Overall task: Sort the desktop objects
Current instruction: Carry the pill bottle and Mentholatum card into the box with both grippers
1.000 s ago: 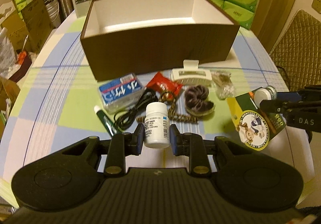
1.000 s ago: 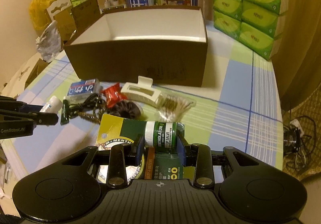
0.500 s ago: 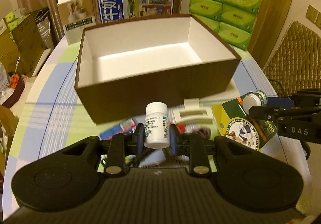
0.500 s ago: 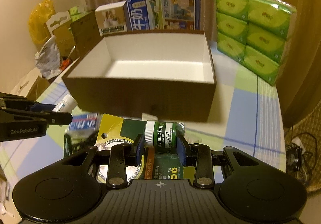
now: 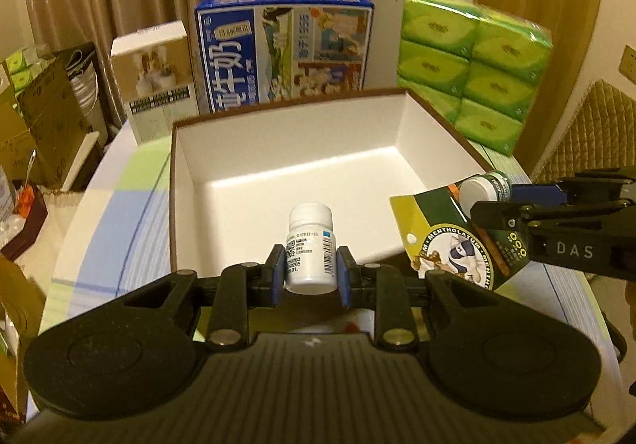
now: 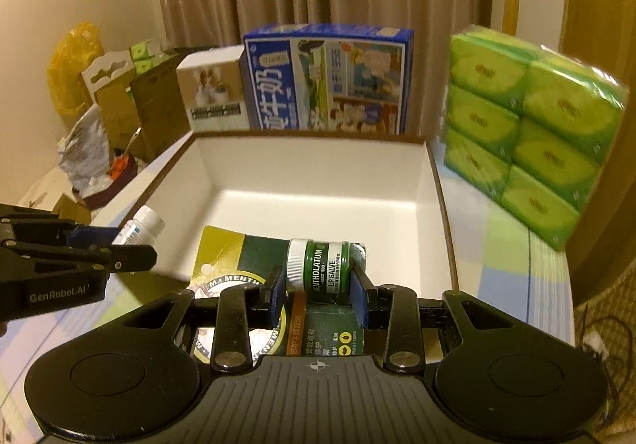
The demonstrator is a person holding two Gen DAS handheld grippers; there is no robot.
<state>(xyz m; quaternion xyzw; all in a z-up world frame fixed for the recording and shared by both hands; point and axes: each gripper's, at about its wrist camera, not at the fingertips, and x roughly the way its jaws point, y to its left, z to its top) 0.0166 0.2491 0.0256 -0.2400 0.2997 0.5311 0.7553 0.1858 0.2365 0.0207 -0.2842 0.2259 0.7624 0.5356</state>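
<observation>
My left gripper is shut on a small white pill bottle, held upright over the near wall of the brown box with a white inside. My right gripper is shut on a green lip salve jar fixed to its green and yellow card, held above the box's near edge. The right gripper with the jar and card shows at the right of the left wrist view. At the left of the right wrist view I see the left gripper with the bottle. The box holds nothing that I can see.
Behind the box stand a blue milk carton, a small white carton and a stack of green tissue packs. Cardboard boxes and bags crowd the left beyond the checked tablecloth. A quilted chair back is at the right.
Both grippers have risen and moved forward from above the loose items to the box's near edge, each keeping its hold. The small items on the table have dropped out of view.
</observation>
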